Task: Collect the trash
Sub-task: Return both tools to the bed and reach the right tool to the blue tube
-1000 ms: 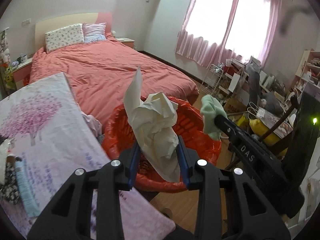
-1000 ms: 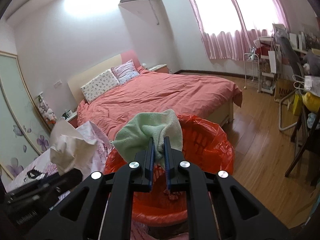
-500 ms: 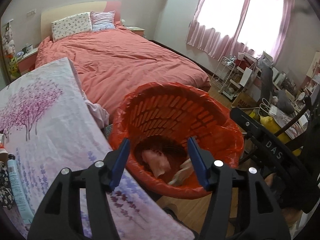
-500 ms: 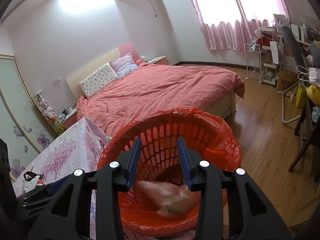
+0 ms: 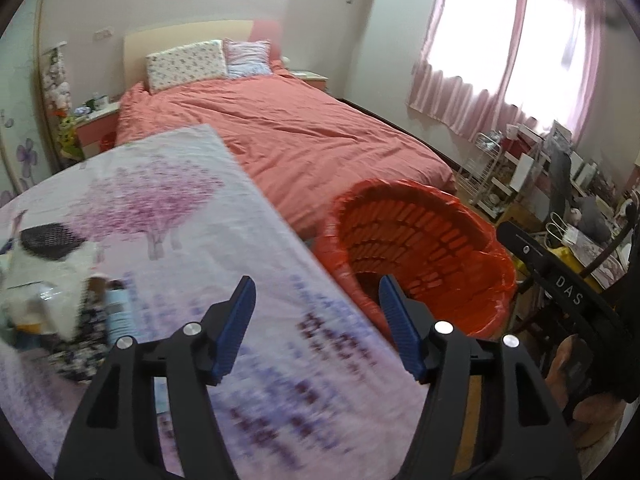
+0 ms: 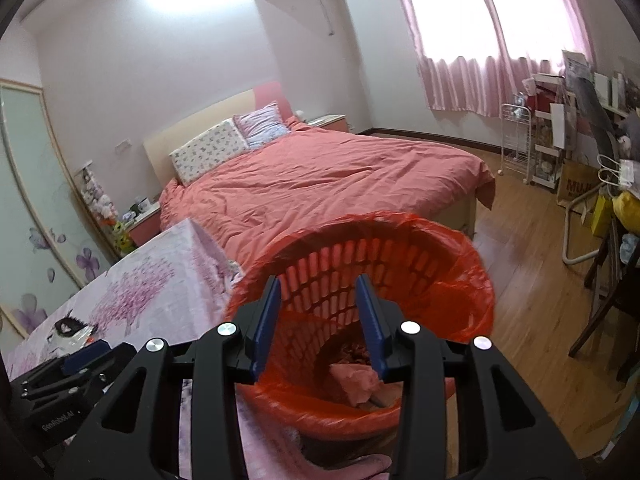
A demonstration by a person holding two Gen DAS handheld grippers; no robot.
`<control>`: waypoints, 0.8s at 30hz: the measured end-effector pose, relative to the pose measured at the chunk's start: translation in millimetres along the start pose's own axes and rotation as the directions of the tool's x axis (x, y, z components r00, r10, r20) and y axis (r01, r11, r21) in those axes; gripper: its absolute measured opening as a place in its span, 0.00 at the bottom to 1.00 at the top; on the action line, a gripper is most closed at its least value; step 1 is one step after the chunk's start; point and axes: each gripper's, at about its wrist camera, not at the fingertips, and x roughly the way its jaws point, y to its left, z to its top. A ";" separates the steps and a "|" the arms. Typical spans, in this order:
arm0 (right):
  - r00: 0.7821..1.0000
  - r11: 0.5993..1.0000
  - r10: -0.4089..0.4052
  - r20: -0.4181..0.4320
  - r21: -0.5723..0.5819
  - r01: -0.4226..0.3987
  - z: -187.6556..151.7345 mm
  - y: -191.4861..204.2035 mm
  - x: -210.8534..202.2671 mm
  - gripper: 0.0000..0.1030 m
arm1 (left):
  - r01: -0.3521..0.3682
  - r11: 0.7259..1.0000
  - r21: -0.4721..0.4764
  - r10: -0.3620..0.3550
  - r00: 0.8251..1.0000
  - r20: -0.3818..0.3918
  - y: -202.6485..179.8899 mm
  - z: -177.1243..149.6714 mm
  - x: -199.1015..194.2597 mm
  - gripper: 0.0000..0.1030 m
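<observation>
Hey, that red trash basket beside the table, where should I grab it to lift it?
Pinch the near rim of the basket from above, one finger inside and one outside. It stands upright and open-topped, its slotted wall is thin, and the red liner folds over the rim, so one pinch would likely catch both.

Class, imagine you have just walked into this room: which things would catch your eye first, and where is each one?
The bright red slatted plastic basket lined with a red bag stands in the foreground, crumpled scraps at its bottom, beside the table draped in a pale cloth printed with purple trees. Behind them stretches the wide bed with a salmon-pink cover, and pink curtains glow at the window on the right.
</observation>
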 end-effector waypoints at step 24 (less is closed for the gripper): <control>0.948 0.934 0.198 -0.249 -0.247 -0.260 -68.9 175.3 38.1 0.39 | -0.323 0.890 -0.323 0.344 0.939 0.008 222.0 -63.5 -104.3 0.64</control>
